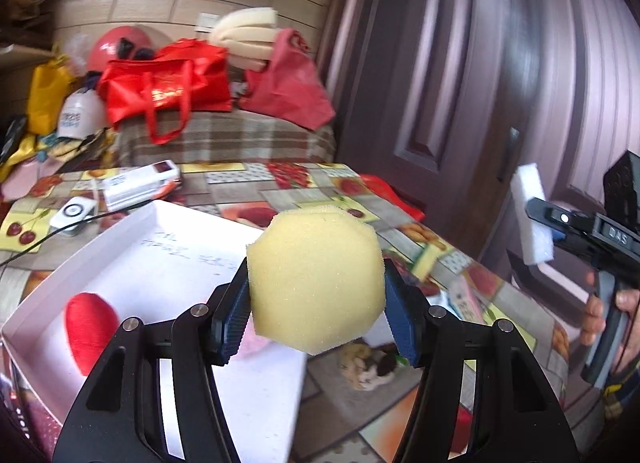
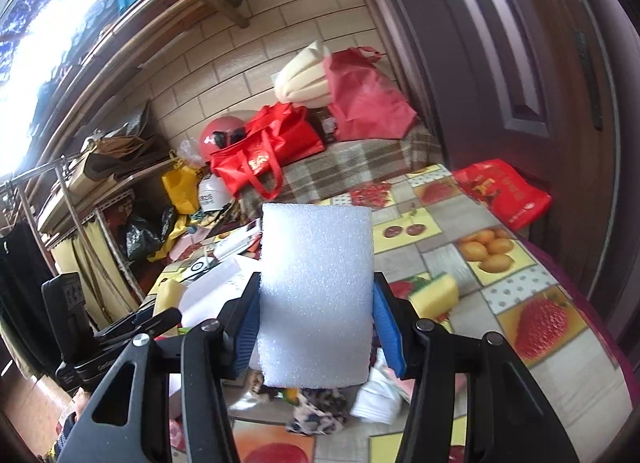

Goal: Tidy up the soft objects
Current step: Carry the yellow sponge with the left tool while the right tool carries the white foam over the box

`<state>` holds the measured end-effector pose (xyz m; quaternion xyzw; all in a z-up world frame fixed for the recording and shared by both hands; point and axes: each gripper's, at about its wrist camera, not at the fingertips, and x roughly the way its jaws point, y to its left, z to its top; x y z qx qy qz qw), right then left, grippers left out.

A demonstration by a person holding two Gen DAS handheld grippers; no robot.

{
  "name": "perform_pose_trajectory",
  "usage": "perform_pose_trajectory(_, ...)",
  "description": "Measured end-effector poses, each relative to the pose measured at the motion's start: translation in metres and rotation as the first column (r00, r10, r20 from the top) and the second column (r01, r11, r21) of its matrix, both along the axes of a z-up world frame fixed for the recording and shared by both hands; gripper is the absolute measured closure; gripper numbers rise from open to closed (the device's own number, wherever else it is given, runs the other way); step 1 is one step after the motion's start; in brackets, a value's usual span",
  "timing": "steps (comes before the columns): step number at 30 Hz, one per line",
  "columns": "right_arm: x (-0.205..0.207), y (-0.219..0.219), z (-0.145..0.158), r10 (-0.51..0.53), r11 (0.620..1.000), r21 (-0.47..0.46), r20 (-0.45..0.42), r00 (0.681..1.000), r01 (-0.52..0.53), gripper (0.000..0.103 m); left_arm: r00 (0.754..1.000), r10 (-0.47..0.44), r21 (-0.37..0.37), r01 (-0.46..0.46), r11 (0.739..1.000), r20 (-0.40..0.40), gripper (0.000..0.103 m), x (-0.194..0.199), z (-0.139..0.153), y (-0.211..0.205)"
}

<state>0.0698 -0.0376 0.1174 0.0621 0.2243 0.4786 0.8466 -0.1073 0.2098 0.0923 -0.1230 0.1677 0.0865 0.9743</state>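
Two grippers carry foam above the fruit-pattern tablecloth [image 1: 304,199]: the left gripper [image 1: 316,315] pinches a yellow hexagonal sponge [image 1: 316,283] over the white cardboard box [image 1: 132,223], so release it low; the right gripper [image 2: 316,327] clamps a white rectangular foam block [image 2: 316,295], which waits its turn.

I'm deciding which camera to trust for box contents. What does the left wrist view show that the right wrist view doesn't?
Only the left wrist view: the red soft object lying inside the white box. Only the right wrist view: a yellow-green sponge on the tablecloth. Both: the white foam block in the right gripper and the red bags behind.
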Motion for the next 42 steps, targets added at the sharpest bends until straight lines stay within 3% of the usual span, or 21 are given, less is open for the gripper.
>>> perform_pose_trajectory(13, -0.015, 0.074, 0.024, 0.165, 0.986, -0.014, 0.014, 0.986, -0.164, 0.051, 0.979, 0.200, -0.073, -0.197, 0.978, 0.029, 0.043, -0.024, 0.000, 0.058)
perform_pose_trajectory(25, -0.027, 0.129, 0.024, 0.250, 0.966, -0.051, -0.031, 0.968, -0.252, 0.051, 0.911, 0.408, -0.184, -0.391, 0.902, 0.063, 0.042, -0.065, -0.001, 0.115)
perform_pose_trajectory(30, -0.027, 0.150, 0.015, 0.269, 0.958, -0.084, -0.068, 0.961, -0.274, 0.051, 0.898, 0.439, -0.173, -0.428, 0.887, 0.032, 0.042, -0.064, -0.006, 0.120)
perform_pose_trajectory(35, -0.023, 0.170, 0.000, 0.282, 0.950, -0.096, -0.139, 0.949, -0.296, 0.051, 0.897, 0.441, -0.136, -0.434, 0.891, 0.020, 0.042, -0.059, -0.007, 0.115)
perform_pose_trajectory(42, -0.026, 0.186, -0.012, 0.284, 0.946, -0.112, -0.168, 0.944, -0.304, 0.051, 0.897, 0.442, -0.144, -0.437, 0.888, -0.001, 0.042, -0.055, -0.011, 0.117)
